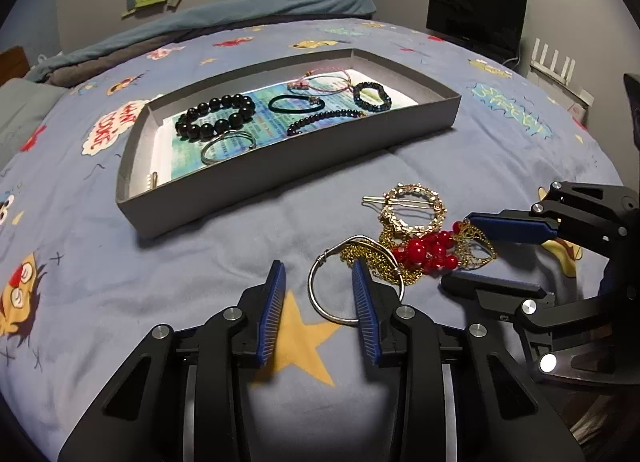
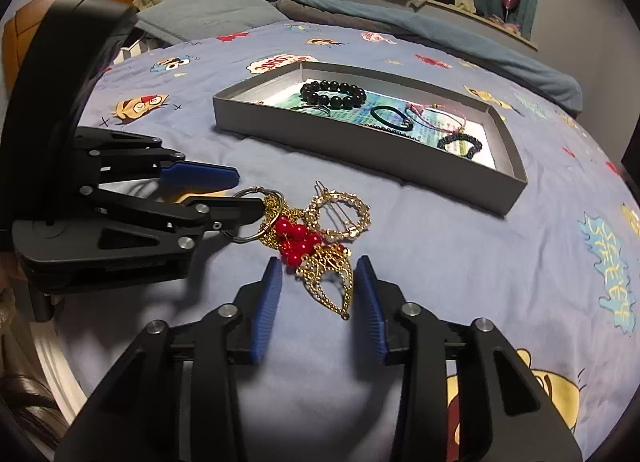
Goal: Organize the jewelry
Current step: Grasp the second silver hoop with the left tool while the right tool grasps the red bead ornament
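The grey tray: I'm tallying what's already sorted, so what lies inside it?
Inside the grey tray, on printed paper: a large black bead bracelet, silver bangle, black hair tie, thin dark bead strand, dark braided bracelet, pink cords. The near wall hides its front floor.

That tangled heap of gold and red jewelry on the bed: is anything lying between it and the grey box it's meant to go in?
Nothing visible. Only bare cartoon-print blue bedspread separates the heap of gold chains and red beads from the shallow grey cardboard box. The box's low near wall must be cleared, and bracelets already lie inside.
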Available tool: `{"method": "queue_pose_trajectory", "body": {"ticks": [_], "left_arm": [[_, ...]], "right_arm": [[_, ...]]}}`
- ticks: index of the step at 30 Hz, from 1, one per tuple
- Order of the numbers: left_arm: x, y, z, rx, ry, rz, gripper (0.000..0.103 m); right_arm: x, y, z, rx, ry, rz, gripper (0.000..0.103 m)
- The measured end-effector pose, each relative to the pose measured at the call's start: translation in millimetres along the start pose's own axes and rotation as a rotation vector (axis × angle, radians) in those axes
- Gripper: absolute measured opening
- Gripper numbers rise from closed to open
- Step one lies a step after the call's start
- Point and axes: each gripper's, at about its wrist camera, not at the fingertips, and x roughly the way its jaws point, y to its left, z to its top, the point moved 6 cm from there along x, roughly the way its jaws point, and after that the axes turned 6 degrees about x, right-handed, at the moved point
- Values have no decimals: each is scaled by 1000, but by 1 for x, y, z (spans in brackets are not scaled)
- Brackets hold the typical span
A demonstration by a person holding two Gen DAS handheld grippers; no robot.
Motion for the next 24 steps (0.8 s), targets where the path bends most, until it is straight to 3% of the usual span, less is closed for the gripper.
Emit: {"method": "queue_pose_trajectory", "body": {"ticks": [8, 9, 10, 11, 24], "left_arm": [[2, -7, 0, 78, 4, 35, 9], [1, -7, -1, 77, 3, 36, 9], [1, -6, -1, 71, 3, 33, 8], [1, -5, -1, 66, 3, 33, 7], [-12, 18, -2, -10, -26, 55, 5]], "right_arm": [[1, 2, 2, -17, -5, -5, 30], [1, 2, 2, -17, -5, -4, 23], [1, 2, 2, -15, -3, 6, 3], [0, 2, 2, -12, -1, 12, 2], [-12, 0, 4, 5, -41, 27, 1]]}}
